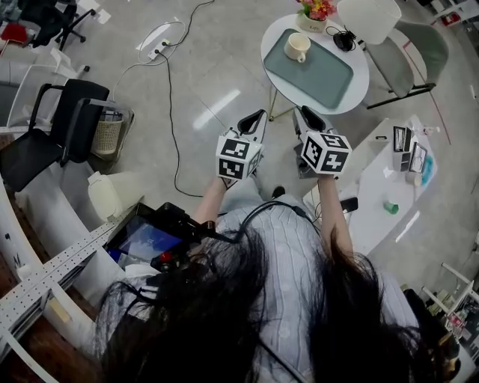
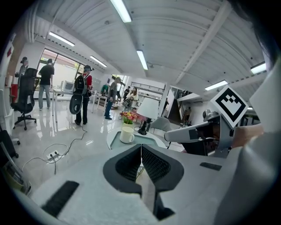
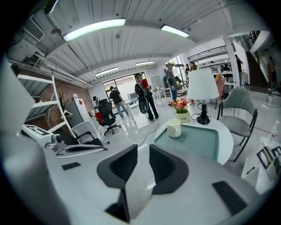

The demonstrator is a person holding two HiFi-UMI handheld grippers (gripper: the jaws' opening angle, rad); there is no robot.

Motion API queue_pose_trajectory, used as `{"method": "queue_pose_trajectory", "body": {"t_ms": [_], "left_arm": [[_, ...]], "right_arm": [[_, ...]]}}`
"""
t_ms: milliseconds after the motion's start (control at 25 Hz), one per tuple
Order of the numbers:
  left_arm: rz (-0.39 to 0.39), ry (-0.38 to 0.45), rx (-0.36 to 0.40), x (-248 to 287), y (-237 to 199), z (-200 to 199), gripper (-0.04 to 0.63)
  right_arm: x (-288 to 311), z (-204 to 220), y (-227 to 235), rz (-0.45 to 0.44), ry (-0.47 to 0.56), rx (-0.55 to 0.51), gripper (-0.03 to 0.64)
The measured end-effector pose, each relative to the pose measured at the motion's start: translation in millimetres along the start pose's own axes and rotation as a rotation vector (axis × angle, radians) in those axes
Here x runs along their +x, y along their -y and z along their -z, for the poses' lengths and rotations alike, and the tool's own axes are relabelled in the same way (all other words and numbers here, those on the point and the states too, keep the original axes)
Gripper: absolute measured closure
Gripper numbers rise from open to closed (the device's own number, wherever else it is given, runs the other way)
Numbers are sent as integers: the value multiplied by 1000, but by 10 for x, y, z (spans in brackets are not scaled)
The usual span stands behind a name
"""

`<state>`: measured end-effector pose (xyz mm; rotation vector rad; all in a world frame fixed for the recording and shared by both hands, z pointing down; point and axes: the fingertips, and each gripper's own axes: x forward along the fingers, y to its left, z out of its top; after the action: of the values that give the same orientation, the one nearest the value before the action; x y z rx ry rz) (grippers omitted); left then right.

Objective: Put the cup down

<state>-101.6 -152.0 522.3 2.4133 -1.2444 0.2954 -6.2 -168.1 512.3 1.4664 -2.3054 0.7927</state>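
The cup point(image 1: 297, 46) stood upright on the green tray point(image 1: 333, 81) on the round table point(image 1: 362, 76), near the flower pot point(image 1: 314, 12) and well apart from both grippers, so the putting-down looked done and the step in hand was most likely the retreat. To do that well, both tools needed to stay clear of the table edge and of the lamp point(image 1: 368, 18), with no sweep toward the cup that might knock it or catch its handle. Keeping the cup in sight would confirm that it sat flat on the tray and did not rock. The left gripper point(image 2: 141, 152) was clenched, its 2 ribbed pads meeting at the tips with nothing between them. The right gripper point(image 3: 143, 151) was nearly closed, with only a narrow gap between its pads and nothing in that gap. Both hands were held out in front of the person's chest, just beside each other. The 2 grippers pointed forward and somewhat downward toward the table, marker cubes facing up, forearms reaching out from the body at about the same height.
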Motion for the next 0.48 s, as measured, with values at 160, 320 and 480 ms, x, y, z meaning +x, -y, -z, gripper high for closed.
{"method": "queue_pose_trajectory", "body": {"t_ms": [160, 320, 480], "left_arm": [[-8, -6, 10, 10, 172, 38, 578], [-25, -5, 23, -29, 375, 46, 578], [-49, -3, 37, -109, 614, 82, 578]], "right_arm": [[-139, 55, 65, -21, 5, 4, 527], [-331, 116, 148, -39, 13, 14, 532], [-564, 189, 227, -62, 23, 12, 537]]}}
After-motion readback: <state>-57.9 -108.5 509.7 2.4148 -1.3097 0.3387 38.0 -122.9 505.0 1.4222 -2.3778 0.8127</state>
